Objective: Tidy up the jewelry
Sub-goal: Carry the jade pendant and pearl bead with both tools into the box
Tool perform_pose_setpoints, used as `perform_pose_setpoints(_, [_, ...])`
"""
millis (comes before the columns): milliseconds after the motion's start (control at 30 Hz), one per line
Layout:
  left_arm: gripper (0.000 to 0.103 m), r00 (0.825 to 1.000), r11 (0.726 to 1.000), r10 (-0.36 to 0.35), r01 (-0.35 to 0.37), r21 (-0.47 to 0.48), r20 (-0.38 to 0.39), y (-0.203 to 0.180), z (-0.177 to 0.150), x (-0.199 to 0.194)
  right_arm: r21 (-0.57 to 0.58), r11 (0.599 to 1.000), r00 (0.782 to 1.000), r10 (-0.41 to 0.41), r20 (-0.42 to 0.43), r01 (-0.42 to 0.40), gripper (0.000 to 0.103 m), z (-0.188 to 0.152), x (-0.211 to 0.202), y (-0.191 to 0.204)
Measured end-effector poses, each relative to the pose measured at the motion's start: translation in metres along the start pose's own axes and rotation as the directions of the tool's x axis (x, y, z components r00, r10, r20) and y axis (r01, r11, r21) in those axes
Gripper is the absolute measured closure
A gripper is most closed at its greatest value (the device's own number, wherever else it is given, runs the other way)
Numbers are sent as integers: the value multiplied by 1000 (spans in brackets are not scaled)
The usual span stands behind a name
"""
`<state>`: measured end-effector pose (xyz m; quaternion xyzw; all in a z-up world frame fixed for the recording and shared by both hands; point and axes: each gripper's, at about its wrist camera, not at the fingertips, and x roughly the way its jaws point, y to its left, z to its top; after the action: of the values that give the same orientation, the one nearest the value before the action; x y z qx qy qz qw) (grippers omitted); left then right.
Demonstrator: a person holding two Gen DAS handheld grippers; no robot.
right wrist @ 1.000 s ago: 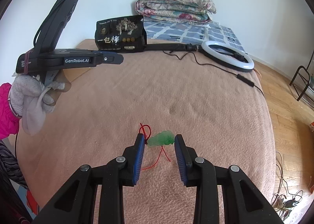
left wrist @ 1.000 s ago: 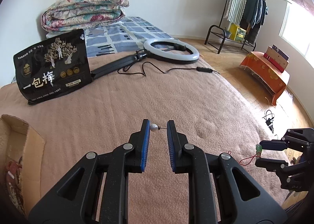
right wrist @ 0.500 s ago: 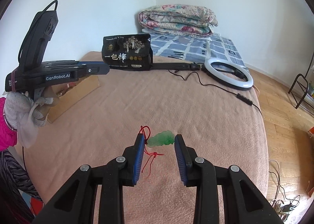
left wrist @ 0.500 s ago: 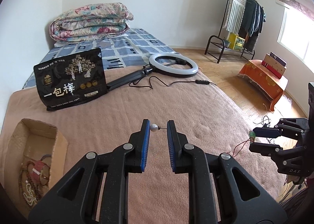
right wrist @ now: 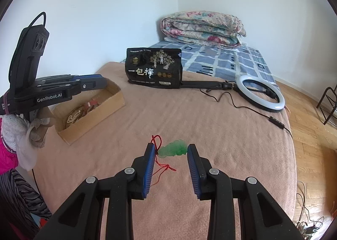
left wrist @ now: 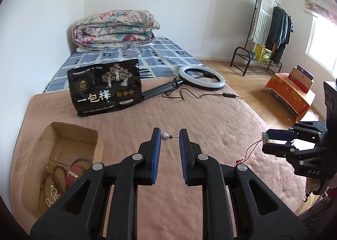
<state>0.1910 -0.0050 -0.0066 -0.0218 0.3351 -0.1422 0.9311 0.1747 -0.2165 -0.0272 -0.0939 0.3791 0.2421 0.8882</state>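
Note:
My left gripper (left wrist: 170, 137) is shut on a white pearl piece (left wrist: 165, 136) pinched between its fingertips, held above the pink blanket. My right gripper (right wrist: 172, 150) is shut on a green jade pendant (right wrist: 173, 150) whose red cord (right wrist: 162, 166) hangs down from it. A cardboard box (left wrist: 95, 138) with bead strands and a red band inside sits on the blanket at the left; it also shows in the right wrist view (right wrist: 92, 118). The left gripper body (right wrist: 63, 90) hovers over that box. The right gripper also shows in the left wrist view (left wrist: 265, 139), off to the right.
A black snack bag (left wrist: 105, 88) stands behind the box. A ring light (left wrist: 201, 78) with its cable lies further back. A folded quilt (left wrist: 115, 29) sits at the bed's head. The bed's right edge drops to a wooden floor (right wrist: 309, 147).
Both grippers have risen and pulled back with their pieces held. The box has come fully into both views, and the left gripper now sits over it.

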Motion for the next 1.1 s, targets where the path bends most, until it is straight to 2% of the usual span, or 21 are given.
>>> perform_pose_setpoints(533, [87,995,993,96,-94,-68,35,72,-13,-47,-30,996,996,81,20,-81,72,48,26,58])
perform_pose_setpoints(1100, [87,976,963,216,-211,-170,13,159,-45,-74,-79,983,984,172,48,-168,72,99,62,123])
